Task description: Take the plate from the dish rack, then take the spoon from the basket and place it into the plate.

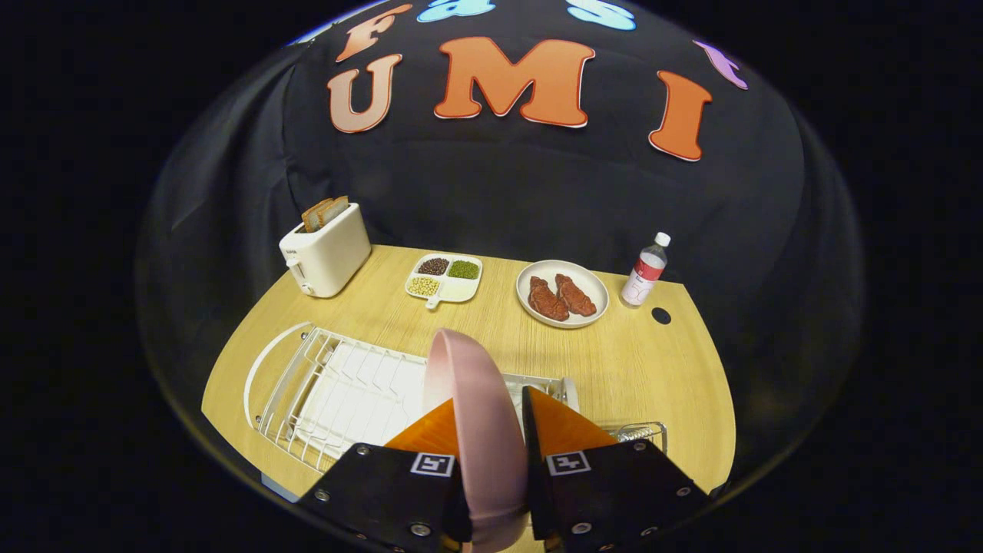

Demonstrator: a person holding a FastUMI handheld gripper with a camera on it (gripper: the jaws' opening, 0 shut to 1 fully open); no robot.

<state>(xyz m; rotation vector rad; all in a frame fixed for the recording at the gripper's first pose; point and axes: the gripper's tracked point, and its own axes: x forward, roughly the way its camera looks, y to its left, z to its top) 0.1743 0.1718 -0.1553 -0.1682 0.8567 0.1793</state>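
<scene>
Holding the pink plate [476, 430] edge-on in closed jaws at lower centre, above the dish rack [338, 392]; thin rim grip risks pivoting or slipping during tilting.

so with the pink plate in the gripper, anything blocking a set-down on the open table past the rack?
Nothing visible. The gripper is shut on the pink plate, held on edge above the white dish rack. Beyond the rack lies bare wood; the steak plate, bean tray, toaster and bottle stand at the far edge.
</scene>
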